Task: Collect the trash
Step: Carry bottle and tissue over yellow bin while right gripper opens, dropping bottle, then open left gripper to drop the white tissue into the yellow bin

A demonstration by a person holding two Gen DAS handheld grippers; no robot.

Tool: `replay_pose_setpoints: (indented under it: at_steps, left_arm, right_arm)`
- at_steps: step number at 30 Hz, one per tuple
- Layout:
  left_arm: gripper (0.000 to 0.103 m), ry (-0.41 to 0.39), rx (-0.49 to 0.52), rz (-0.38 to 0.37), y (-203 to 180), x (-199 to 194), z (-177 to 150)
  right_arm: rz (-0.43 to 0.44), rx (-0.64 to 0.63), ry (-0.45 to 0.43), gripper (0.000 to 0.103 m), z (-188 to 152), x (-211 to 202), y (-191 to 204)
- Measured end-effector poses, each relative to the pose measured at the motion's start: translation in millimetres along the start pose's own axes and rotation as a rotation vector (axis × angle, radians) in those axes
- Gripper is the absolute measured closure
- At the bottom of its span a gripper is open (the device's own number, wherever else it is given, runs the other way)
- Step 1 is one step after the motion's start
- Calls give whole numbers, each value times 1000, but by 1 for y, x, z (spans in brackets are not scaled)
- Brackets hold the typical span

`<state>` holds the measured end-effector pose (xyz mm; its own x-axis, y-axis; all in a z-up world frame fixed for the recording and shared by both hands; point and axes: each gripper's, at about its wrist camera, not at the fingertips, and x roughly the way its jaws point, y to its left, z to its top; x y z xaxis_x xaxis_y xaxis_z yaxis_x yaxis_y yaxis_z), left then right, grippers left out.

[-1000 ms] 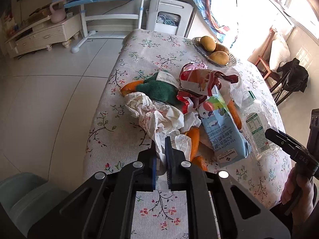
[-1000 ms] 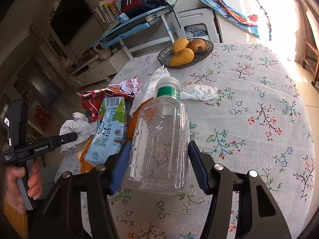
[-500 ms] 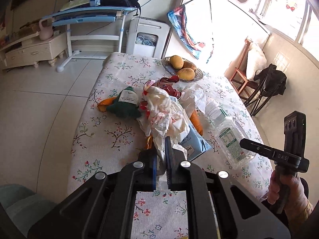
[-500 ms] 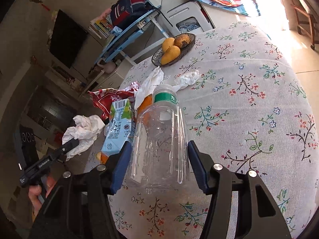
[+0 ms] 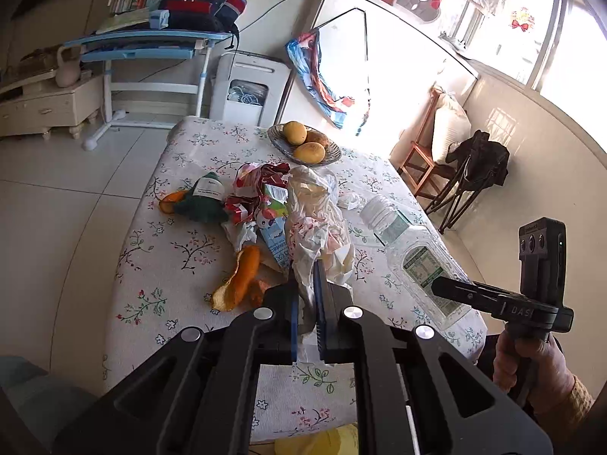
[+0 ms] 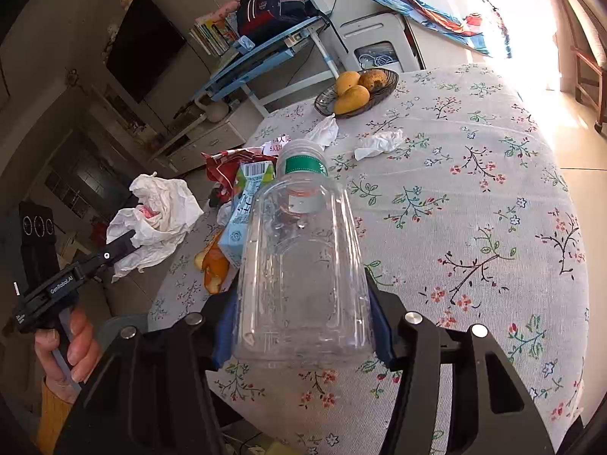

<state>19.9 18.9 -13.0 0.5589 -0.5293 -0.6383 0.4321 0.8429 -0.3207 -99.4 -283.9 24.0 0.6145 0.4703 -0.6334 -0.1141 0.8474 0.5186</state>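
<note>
My left gripper (image 5: 304,288) is shut on a crumpled white plastic bag (image 5: 318,223), which hangs lifted above the floral table (image 5: 163,265); the same bag (image 6: 159,220) shows at the left of the right wrist view. My right gripper (image 6: 303,295) is shut on a clear empty plastic bottle (image 6: 303,265) with a green label band, held above the table near its front edge; the bottle (image 5: 413,261) also shows at the right in the left wrist view. On the table lie a blue carton (image 5: 275,235), a red wrapper (image 5: 258,189), orange peel (image 5: 239,284) and a crumpled tissue (image 6: 379,144).
A dish of mangoes (image 5: 303,144) stands at the table's far side, a green plush toy (image 5: 201,201) at its left. A grey-green bin rim (image 5: 22,379) shows low left beside the table. Chairs (image 5: 470,174) stand to the right, a blue desk (image 5: 144,45) behind.
The left gripper has risen and pulled back, lifting the white bag off the pile. The right gripper has drawn the bottle back toward the table's near edge.
</note>
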Motion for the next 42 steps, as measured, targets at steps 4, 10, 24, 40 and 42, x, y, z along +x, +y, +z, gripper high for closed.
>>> replay_pose_setpoints:
  at_steps: [4, 10, 24, 40, 42]
  left_arm:
    - [95, 6, -2, -13, -5, -9, -14]
    - [95, 5, -22, -52, -15, -24, -39]
    - [95, 81, 31, -89, -49, -40, -102]
    - [95, 237, 195, -148, -96, -32, -150]
    - [95, 289, 233, -170, -105, -28, -160]
  right_arm:
    - [50, -37, 19, 47, -28, -35, 21]
    - [28, -223, 198, 47, -86, -61, 59]
    - [-85, -513, 565, 47, -178, -3, 82]
    - [-31, -222, 94, 25, -118, -61, 50]
    - [-42, -192, 23, 25, -108, -67, 44]
